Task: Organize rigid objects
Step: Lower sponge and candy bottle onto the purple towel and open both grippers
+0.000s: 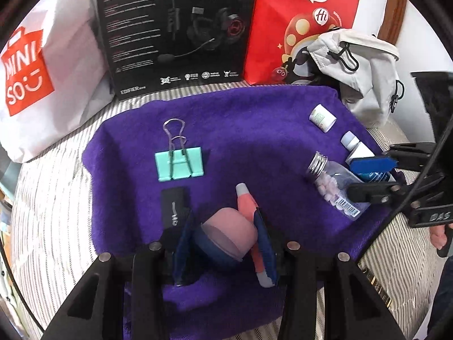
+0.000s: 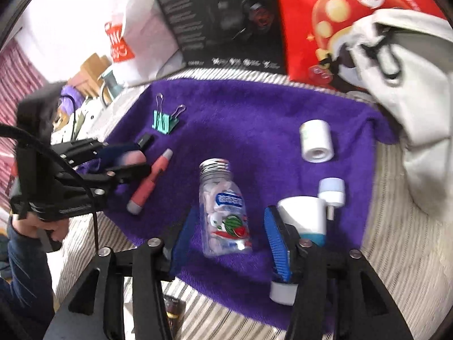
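On a purple towel (image 1: pixel 240 124), my left gripper (image 1: pixel 226 243) is shut on a round pink-and-blue jar (image 1: pixel 229 235), and a coral pen (image 1: pixel 245 201) lies partly under its right finger. Seen from the right wrist, the left gripper (image 2: pixel 141 161) stays low over the towel's left side. My right gripper (image 2: pixel 230 240) stands open around a clear candy bottle (image 2: pixel 223 212) lying flat, with gaps on both sides. A white-and-blue tube (image 2: pixel 305 218) lies against the right finger's outer side. A teal binder clip (image 1: pixel 179 164), a small black block (image 1: pixel 175 201) and a white pill bottle (image 1: pixel 322 117) also rest on the towel.
The towel lies on a striped bed cover (image 1: pixel 56 198). Along the back stand a white shopping bag (image 1: pixel 51 65), a black headphone box (image 1: pixel 178 31) and a red bag (image 1: pixel 300 22). A white drawstring bag (image 1: pixel 365 70) slumps at the back right corner.
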### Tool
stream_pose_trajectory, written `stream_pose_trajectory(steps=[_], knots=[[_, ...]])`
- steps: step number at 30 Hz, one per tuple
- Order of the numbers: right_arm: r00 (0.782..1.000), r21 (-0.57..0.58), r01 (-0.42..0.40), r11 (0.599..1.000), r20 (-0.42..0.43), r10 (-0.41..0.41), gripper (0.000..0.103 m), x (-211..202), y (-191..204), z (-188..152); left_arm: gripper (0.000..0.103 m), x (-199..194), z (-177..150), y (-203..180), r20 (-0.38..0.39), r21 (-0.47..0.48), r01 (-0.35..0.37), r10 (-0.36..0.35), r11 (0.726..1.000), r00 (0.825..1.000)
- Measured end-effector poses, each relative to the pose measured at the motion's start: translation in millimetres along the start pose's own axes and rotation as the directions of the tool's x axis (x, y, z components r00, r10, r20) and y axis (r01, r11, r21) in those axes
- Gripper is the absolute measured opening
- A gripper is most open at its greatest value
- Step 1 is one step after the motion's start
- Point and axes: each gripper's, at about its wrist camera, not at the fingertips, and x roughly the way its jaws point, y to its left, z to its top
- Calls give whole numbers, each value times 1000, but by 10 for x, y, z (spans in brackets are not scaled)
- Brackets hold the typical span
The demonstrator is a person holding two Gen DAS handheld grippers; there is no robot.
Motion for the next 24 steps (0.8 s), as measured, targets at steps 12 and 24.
stream_pose_trajectory(steps=[12, 24], knots=[[999, -1, 7, 1000, 48, -7, 56, -416, 56, -214, 43, 152, 23, -26, -3, -10, 14, -14, 1000, 1000], [999, 41, 16, 999, 39, -17, 57, -530, -15, -450, 50, 78, -66, -79, -32, -14, -28, 28, 1000, 999]])
